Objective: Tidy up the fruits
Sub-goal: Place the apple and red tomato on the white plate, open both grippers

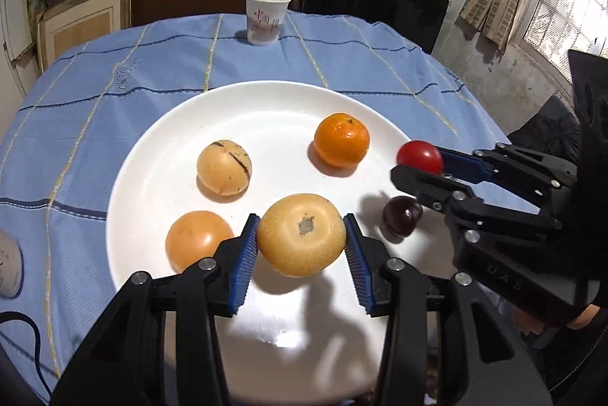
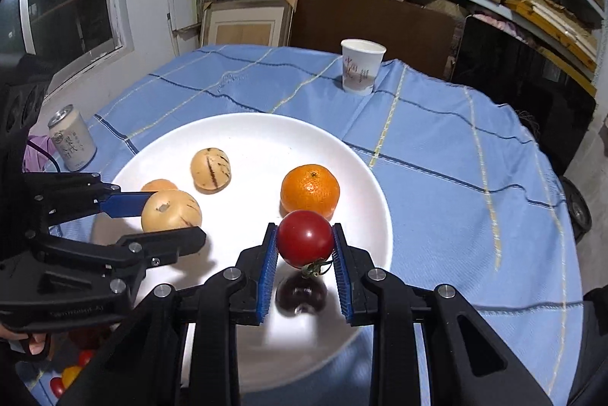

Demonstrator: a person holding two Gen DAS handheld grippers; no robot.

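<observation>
My left gripper (image 1: 302,240) is shut on a pale yellow round fruit (image 1: 302,239), held just over the near part of the white plate (image 1: 266,106). My right gripper (image 2: 305,246) is shut on a red tomato (image 2: 305,238) above the plate's right side (image 2: 247,136). On the plate lie a mandarin (image 1: 341,139), a tan fruit with dark streaks (image 1: 224,167), an orange-tan fruit (image 1: 197,240) and a dark plum-like fruit (image 1: 402,216). In the right wrist view the left gripper (image 2: 174,214) with its yellow fruit (image 2: 171,210) is at the left.
The plate sits on a blue checked tablecloth (image 1: 114,109). A paper cup (image 1: 266,18) stands at the far edge. A drink can (image 2: 72,140) stands left of the plate. Small tomatoes (image 2: 64,375) lie off the near left. Shelves and boxes stand behind the table.
</observation>
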